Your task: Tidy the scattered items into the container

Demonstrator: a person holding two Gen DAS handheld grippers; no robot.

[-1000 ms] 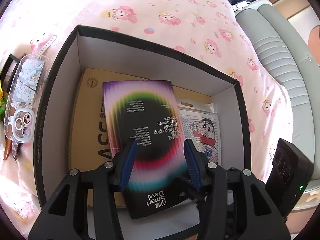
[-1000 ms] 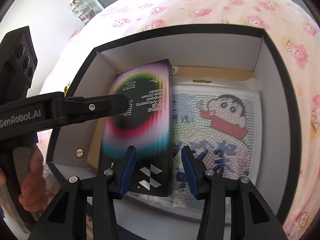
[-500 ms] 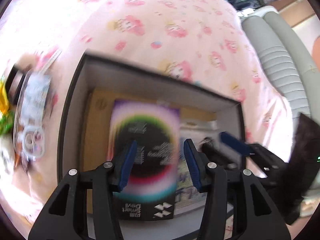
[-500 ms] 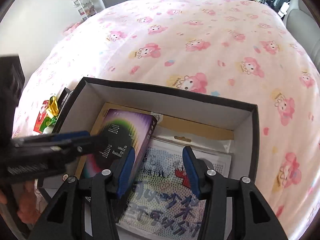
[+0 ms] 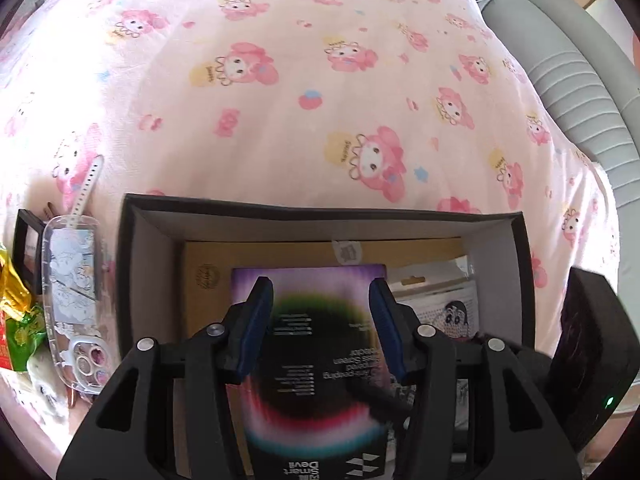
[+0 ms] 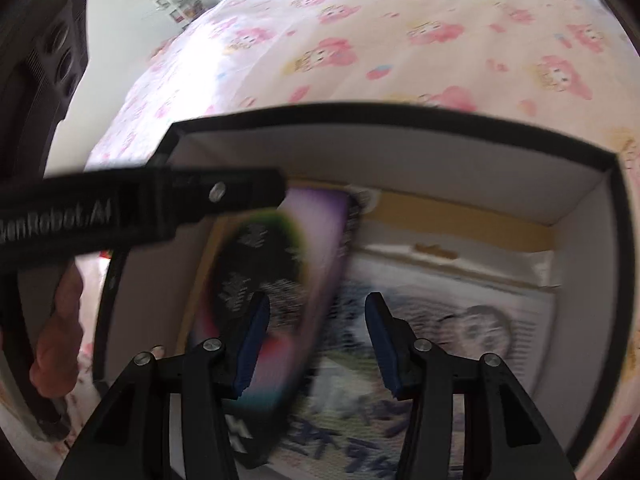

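Observation:
A black box [image 5: 320, 212] with white inner walls sits on the pink bedsheet. Inside lie a tan flat carton [image 5: 280, 256], a purple rainbow screen-protector package [image 5: 320, 380] and a cartoon bead pack [image 5: 452, 312]. My left gripper [image 5: 320, 328] hangs open above the package, with nothing between its blue pads. My right gripper [image 6: 316, 344] is also open over the box [image 6: 400, 120], above the seam between the package [image 6: 260, 264] and the bead pack [image 6: 480, 332]. The left gripper's black finger [image 6: 160, 204] crosses the right wrist view at the left.
Left of the box lie a clear phone case [image 5: 74, 292], a white watch strap [image 5: 86, 188], a small dark frame [image 5: 28, 236] and green and yellow snack packets [image 5: 20, 320]. A grey padded seat [image 5: 580, 80] stands at the right. A hand [image 6: 60, 340] holds the left gripper.
Both grippers have drawn back from the box, so more bedsheet shows beyond it. The right jaws stand slightly wider. The package has stayed in the box.

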